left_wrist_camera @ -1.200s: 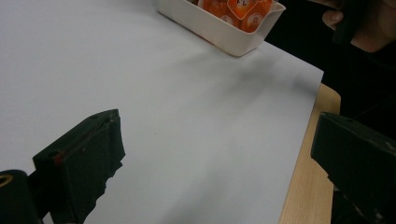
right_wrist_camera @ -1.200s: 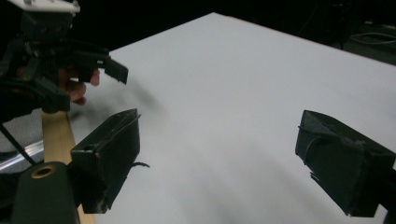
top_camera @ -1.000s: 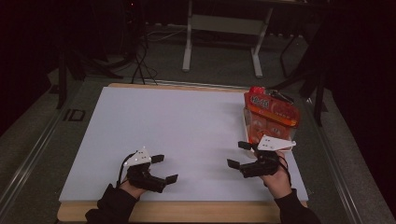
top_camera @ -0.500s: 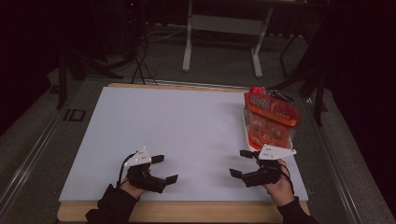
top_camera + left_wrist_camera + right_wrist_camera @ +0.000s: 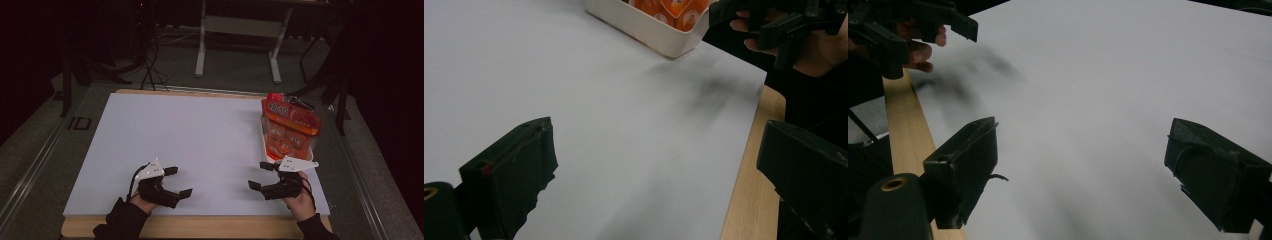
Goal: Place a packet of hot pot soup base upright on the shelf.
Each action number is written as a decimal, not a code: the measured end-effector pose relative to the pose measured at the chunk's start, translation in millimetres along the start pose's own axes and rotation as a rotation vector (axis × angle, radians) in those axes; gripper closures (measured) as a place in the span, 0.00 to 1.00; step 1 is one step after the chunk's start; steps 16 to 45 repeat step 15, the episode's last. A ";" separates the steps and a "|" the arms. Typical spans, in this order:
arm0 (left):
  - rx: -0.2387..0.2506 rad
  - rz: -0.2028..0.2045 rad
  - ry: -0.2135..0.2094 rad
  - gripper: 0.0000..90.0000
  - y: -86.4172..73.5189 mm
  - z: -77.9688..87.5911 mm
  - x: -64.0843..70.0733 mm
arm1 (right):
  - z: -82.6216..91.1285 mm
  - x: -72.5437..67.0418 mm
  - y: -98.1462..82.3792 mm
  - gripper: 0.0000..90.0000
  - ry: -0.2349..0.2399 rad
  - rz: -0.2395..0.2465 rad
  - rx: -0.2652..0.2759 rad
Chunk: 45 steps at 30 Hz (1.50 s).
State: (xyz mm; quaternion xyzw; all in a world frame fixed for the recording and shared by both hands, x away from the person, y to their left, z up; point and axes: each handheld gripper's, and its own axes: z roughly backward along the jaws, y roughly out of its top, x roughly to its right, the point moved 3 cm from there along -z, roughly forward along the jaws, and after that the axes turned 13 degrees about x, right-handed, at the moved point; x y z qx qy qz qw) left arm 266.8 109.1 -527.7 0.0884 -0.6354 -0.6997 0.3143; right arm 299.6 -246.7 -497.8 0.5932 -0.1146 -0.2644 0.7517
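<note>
1. My left gripper (image 5: 173, 182) rests low at the near-left edge of the counter (image 5: 200, 135), jaws spread wide, holding nothing. It has not shifted over the last second.
2. My right gripper (image 5: 262, 176) has drawn back toward the near edge and turned inward; its jaws are wide and empty. It now sits just near of the tray, not touching it.
3. The orange snack pack (image 5: 291, 124) stands tilted in the white tray (image 5: 659, 35) at the counter's right edge, unmoved.
4. Judgement: the right gripper has backed off, so no grasp has begun; the pack remains to be approached.
</note>
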 end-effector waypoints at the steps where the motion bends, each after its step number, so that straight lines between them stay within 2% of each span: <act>1: 0.000 0.001 0.000 0.03 -0.4 -0.2 0.2 | 0.0 0.1 -0.1 0.15 -0.001 0.003 0.002; 7: -0.007 -0.007 -0.001 0.03 -3.0 -1.3 -0.4 | -0.9 2.5 -0.7 0.15 -0.001 0.028 0.015; 12: -0.006 -0.005 -0.003 0.03 -4.2 -1.7 -1.2 | -1.5 5.4 -2.7 0.15 0.005 0.015 0.009; 45: -0.009 -0.006 -0.005 0.03 -5.2 -2.3 -2.1 | -1.6 5.7 -2.8 0.15 0.004 0.018 0.009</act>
